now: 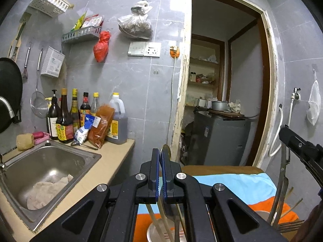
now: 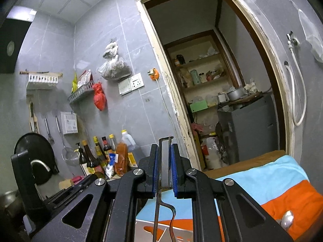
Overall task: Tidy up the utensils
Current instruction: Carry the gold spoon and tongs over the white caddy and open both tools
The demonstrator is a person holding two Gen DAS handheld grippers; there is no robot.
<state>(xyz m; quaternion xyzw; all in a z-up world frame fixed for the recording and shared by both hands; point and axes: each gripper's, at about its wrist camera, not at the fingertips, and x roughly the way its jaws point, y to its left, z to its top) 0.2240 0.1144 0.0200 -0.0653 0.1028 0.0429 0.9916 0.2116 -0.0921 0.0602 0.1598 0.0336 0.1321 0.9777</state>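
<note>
- A thin utensil handle [image 1: 166, 151] is being pinched upright by the left gripper [image 1: 160, 161], above the striped cloth [image 1: 238, 183].
- Metal tongs [image 2: 165, 161] are being clamped by the right gripper [image 2: 164, 167].

A steel spoon [image 1: 166, 151] stands upright, and metal tongs [image 2: 164, 161] stand upright, above the striped cloth [image 2: 272, 181].

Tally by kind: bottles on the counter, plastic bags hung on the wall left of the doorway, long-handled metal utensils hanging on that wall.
Bottles: 6
Plastic bags: 2, a red bag and a clear bag
Metal utensils: 2, a spatula and a strainer
Total: 10
</note>
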